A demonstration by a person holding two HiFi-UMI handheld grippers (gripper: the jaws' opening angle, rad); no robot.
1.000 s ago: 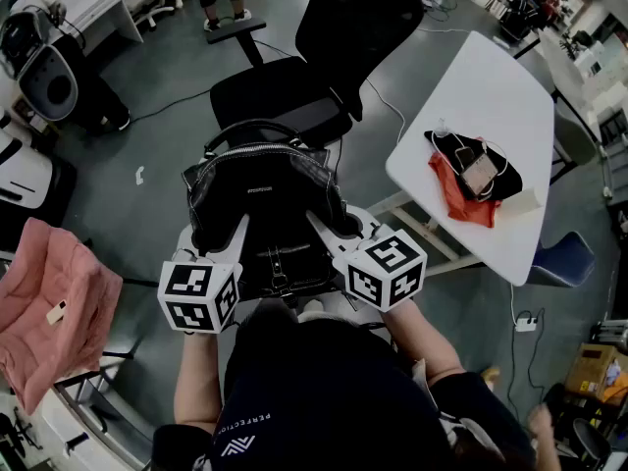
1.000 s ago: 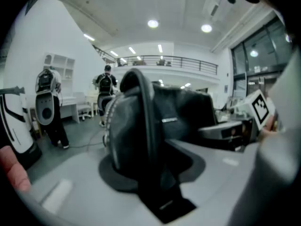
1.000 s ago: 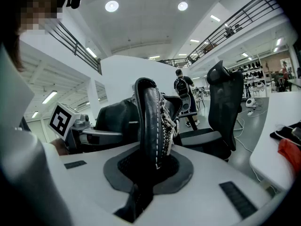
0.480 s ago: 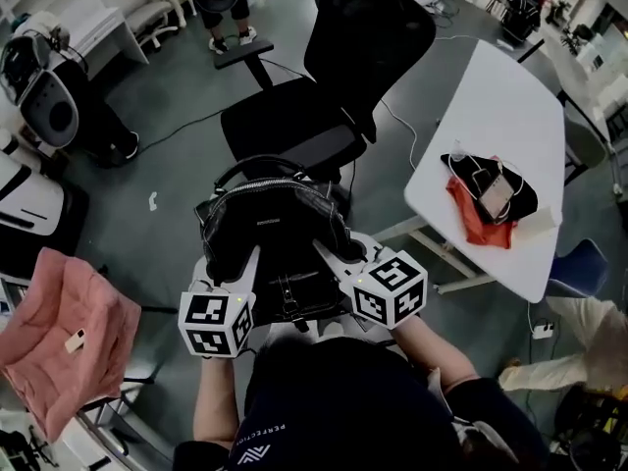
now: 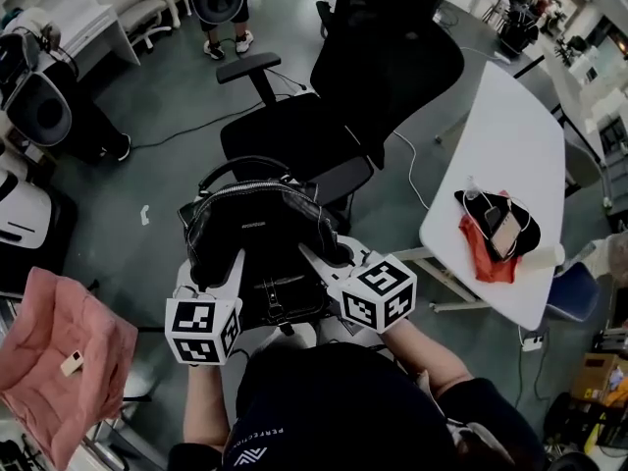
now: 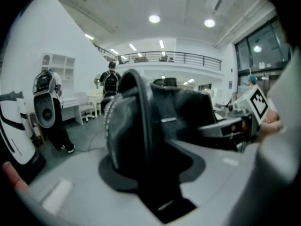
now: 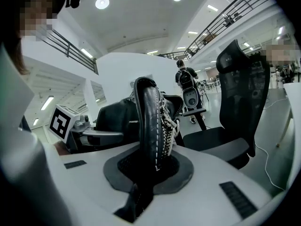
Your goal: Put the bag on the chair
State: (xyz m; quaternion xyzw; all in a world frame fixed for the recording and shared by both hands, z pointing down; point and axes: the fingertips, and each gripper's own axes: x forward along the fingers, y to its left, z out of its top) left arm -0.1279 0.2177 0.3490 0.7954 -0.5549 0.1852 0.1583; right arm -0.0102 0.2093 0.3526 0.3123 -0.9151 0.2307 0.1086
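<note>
A black leather bag (image 5: 260, 238) with a zipped top and arched handle hangs in the air between both grippers, just short of the black office chair (image 5: 294, 130). My left gripper (image 5: 228, 263) is shut on the bag's left end; in the left gripper view the bag (image 6: 141, 131) fills the space between the jaws. My right gripper (image 5: 319, 256) is shut on the bag's right end, and the right gripper view shows its stitched edge and zip (image 7: 153, 121) clamped between the jaws. The chair seat (image 7: 216, 142) lies right of the bag there.
A white table (image 5: 510, 165) at the right carries a black and red bundle with a phone (image 5: 496, 229). A pink cloth (image 5: 54, 356) lies at the lower left. A second chair's armrest (image 5: 247, 67) and a standing person's legs (image 5: 221, 8) are beyond the chair.
The bag and both grippers have come closer to the chair seat. The view has shifted, so chair and table sit lower and nearer in frame.
</note>
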